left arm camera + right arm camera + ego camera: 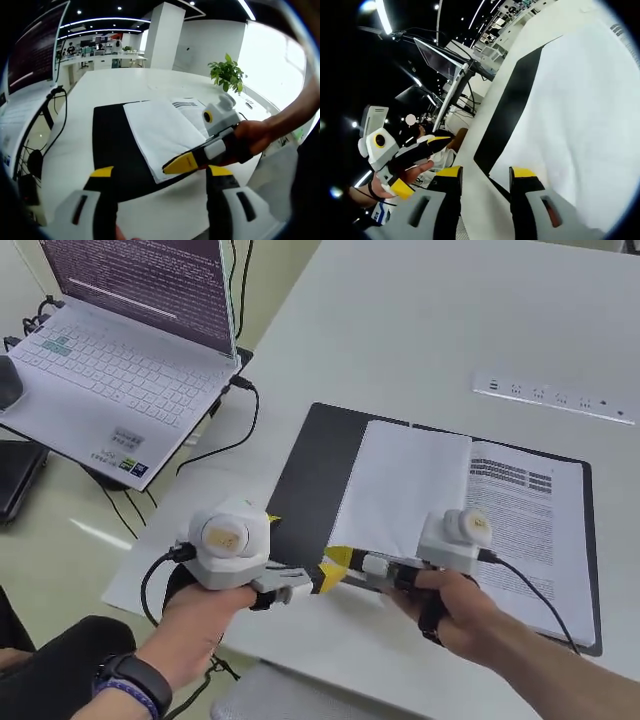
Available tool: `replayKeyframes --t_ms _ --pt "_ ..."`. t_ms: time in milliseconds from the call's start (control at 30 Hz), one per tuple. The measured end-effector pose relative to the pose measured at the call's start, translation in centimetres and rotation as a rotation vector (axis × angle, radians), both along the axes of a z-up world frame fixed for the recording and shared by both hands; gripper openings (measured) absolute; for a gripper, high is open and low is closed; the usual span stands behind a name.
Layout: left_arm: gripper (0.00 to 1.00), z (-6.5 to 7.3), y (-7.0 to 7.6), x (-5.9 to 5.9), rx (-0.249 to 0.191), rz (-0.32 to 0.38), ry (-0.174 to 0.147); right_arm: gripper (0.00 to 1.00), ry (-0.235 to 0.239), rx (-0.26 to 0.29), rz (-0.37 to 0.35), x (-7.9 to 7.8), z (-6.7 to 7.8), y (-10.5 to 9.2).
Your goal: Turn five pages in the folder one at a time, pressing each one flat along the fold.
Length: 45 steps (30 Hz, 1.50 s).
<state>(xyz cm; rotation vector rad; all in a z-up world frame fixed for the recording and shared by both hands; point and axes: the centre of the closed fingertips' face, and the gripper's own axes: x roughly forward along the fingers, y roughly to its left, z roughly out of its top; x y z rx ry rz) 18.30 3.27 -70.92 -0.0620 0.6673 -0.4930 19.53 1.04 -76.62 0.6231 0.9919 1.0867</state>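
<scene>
My right claw (482, 175), jaws parted, is nosing the page's (400, 485) bottom edge. The fold (468, 490) is running up-frame just to its right. My left claw (298, 585) is idling, released.

My white workbench (420, 320) carries an open laptop (110, 360) at ten o'clock and a power strip (553, 398) at two, while beyond it I see a white pillar (162, 35) at twelve, and a potted plant (227, 75) and bright window (270, 60) at two.

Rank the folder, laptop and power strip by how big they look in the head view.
1. Folder.
2. Laptop, close behind, though cut off by the frame edge.
3. Power strip, clearly smallest, and farthest away.
</scene>
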Motion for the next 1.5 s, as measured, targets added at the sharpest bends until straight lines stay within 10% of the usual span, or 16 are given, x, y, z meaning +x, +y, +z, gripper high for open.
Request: replayKeyframes --t_ms 767,1167,1500 --pt "0.68 1.0 -0.5 2.4 -0.01 -0.011 -0.032 0.53 -0.143 0.032 0.068 -0.9 3.7 -6.6" --pt "0.55 0.3 -2.3 4.5 -0.013 -0.052 -0.049 0.51 -0.191 -0.012 -0.096 1.5 4.7 -12.5" --pt "0.28 -2.9 -4.0 4.6 0.026 -0.114 0.01 0.47 -0.183 -0.012 -0.196 2.5 4.6 -15.1"
